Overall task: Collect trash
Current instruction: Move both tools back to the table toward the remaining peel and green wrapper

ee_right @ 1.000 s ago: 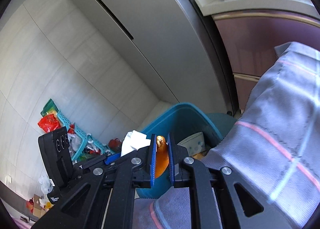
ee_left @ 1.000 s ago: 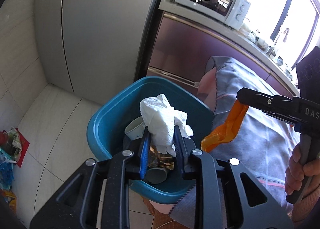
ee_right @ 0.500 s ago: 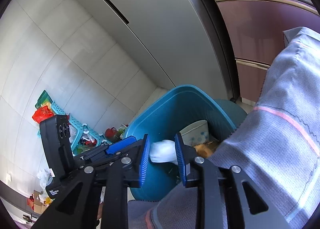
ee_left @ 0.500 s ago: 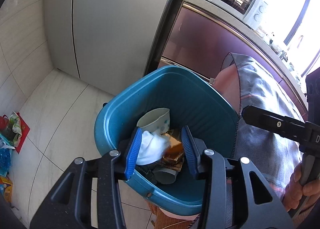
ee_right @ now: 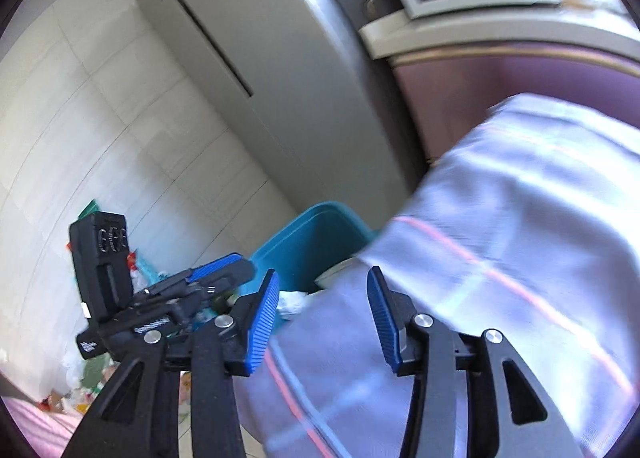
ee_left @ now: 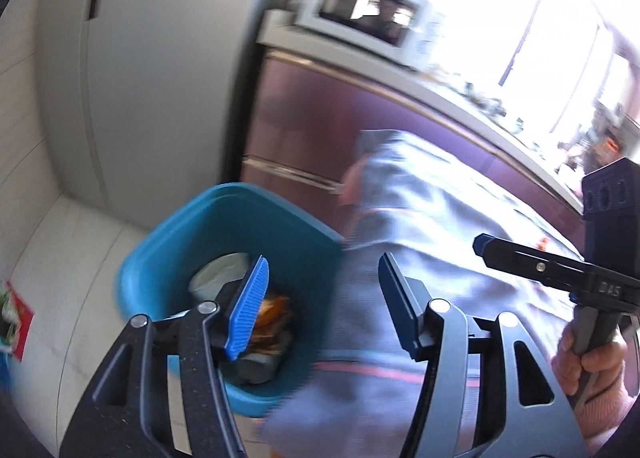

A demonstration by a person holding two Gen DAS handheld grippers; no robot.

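Note:
The blue bin stands on the floor beside the cloth-covered table. Inside it lie a white cup, an orange wrapper and a grey cup. My left gripper hangs above the bin's right rim; its jaws are opening and nothing is between them. My right gripper is over the cloth edge, its jaws also opening and empty. In the right wrist view the bin shows behind the gripper, with a white tissue at its edge. The left wrist view is blurred.
A grey checked tablecloth with pink stripes fills the right side. A tall grey fridge and a purple cabinet with a microwave stand behind the bin. Bags and clutter lie on the floor at left.
Both grippers have opened; the white tissue and the orange wrapper have dropped from them into the bin. Both have since drawn back to the right, away from the bin.

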